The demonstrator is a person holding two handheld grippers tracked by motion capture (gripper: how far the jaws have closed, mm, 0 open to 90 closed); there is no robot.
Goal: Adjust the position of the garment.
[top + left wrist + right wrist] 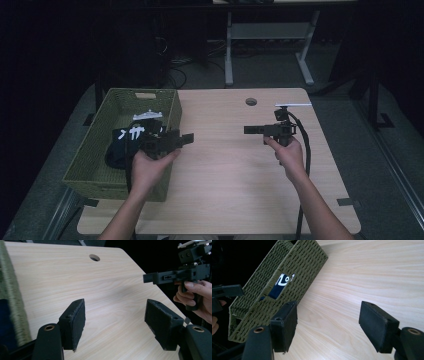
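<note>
Your table [235,175] is a pale wood top, bare across its middle and right, with a cable hole [251,102] near the far edge at about twelve o'clock. At nine o'clock sits the green woven basket [100,150], its long axis running from you toward the far edge and its near left corner hanging past the table's edge. Inside it lies a dark garment with white markings [131,135], bunched toward the middle; through the handle slot in the basket wall, the right gripper view shows a patch of it too [282,282].

Your left gripper [186,137] hovers over the basket's right rim, pointing toward three o'clock, away from the cloth. Its jaws stand wide apart with nothing between them, only bare wood beyond the pads [75,322]. Your right gripper [248,130] is well apart, over open table, pointing toward nine o'clock at the basket, jaws likewise wide and empty.

The garment lies behind and below your left hand [150,167], which is much the nearer. To reach it you would probably swing that gripper back toward nine o'clock and dip over the rim; the basket walls are the only edges to mind.
</note>
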